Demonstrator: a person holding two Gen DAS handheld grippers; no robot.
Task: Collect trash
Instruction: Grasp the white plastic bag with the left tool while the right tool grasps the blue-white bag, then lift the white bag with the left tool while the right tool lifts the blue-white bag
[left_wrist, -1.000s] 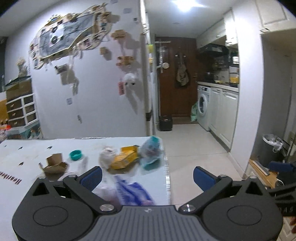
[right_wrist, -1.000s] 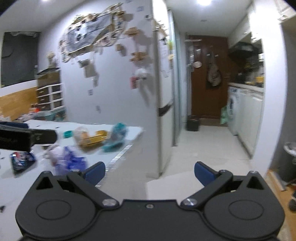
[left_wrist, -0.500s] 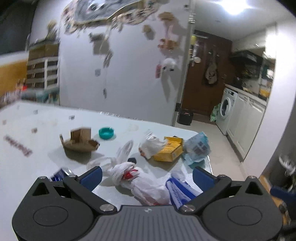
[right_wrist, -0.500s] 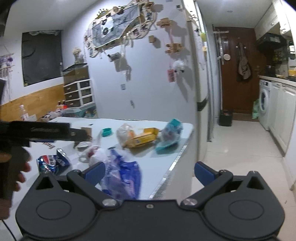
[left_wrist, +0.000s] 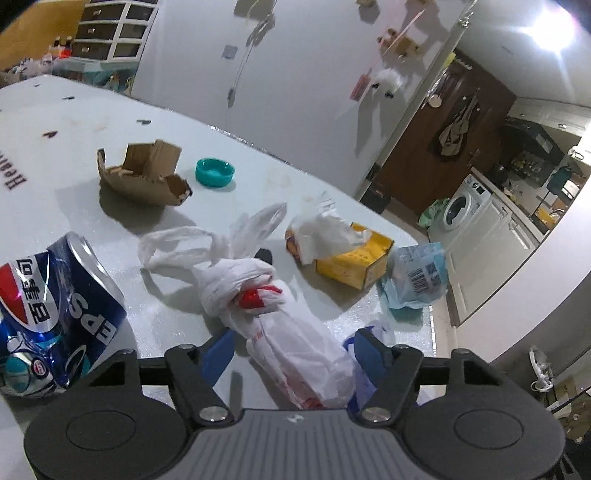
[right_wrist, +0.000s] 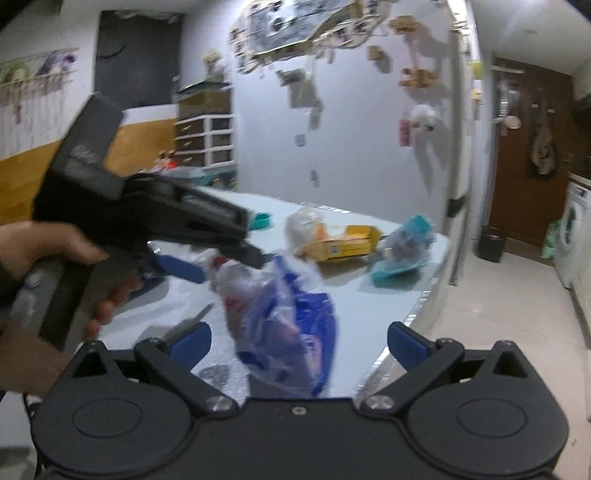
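The left tongs (left_wrist: 293, 354) are sitting spread around the knotted white bag (left_wrist: 266, 306) lying on the counter (left_wrist: 74, 122). It is looking soft and light; pinching its middle seems best. The right tongs (right_wrist: 297, 339) are spread, holding nothing.

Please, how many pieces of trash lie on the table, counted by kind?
Plastic bags: 4 (knotted white bag, blue bag, white bag, light-blue bag)
Cardboard boxes: 2 (torn brown box, yellow box)
Pepsi can: 1
Teal lid: 1
Total: 8

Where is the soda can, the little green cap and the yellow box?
soda can (left_wrist: 62, 317): left wrist view, on its crushed blue side.
green cap (left_wrist: 215, 171): left wrist view, on its inside.
yellow box (left_wrist: 351, 264): left wrist view, on its side wall.
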